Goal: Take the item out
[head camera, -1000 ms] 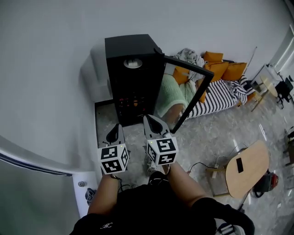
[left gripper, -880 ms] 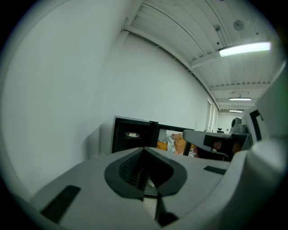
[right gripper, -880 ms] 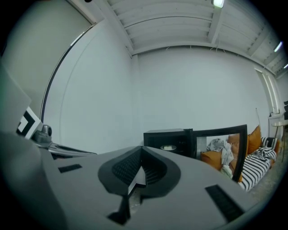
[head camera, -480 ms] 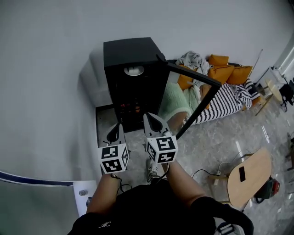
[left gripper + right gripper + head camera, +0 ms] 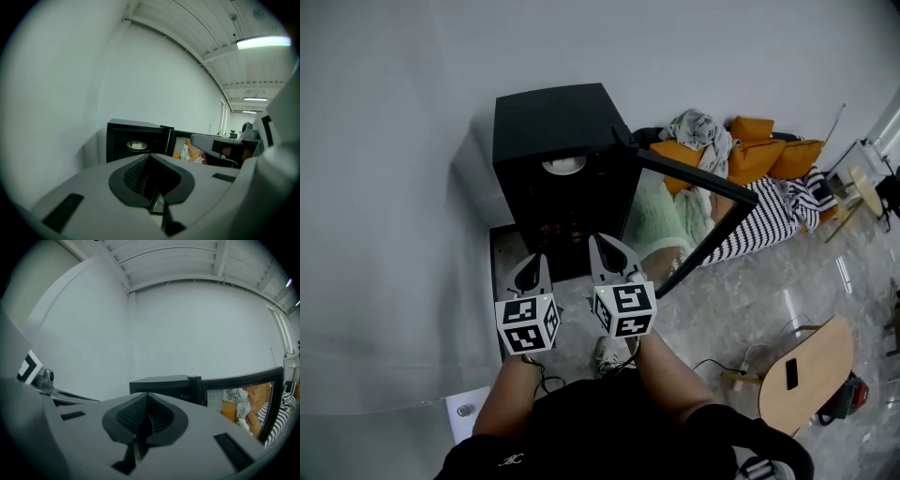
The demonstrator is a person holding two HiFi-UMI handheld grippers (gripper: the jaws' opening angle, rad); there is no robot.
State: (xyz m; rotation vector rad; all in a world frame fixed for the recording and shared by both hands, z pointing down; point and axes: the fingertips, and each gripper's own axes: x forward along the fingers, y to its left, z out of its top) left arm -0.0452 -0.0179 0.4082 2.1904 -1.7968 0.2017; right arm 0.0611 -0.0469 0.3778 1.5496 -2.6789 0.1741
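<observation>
A black cabinet (image 5: 551, 127) stands against the white wall with its glass door (image 5: 698, 220) swung open to the right. On an upper shelf inside lies a round white item (image 5: 563, 166), also visible in the left gripper view as the white item (image 5: 137, 145). My left gripper (image 5: 533, 265) and right gripper (image 5: 609, 249) are held side by side in front of the cabinet's opening, apart from it. Both are shut with nothing between the jaws. The left gripper (image 5: 150, 157) points at the cabinet (image 5: 133, 127). The right gripper (image 5: 146, 398) points toward the cabinet's top (image 5: 161, 380) and the door (image 5: 243, 377).
To the right of the cabinet lie orange cushions (image 5: 769, 150), a pale green blanket (image 5: 661, 216), crumpled clothes (image 5: 698, 127) and a black-and-white striped mattress (image 5: 759, 225). A round wooden table (image 5: 802, 366) and a floor cable (image 5: 722, 347) are at lower right. A dark floor mat (image 5: 502, 258) lies left of the cabinet's base.
Both grippers, still shut, have moved closer to the cabinet along with the person. The cabinet now looks larger and sits further left in the head view.
</observation>
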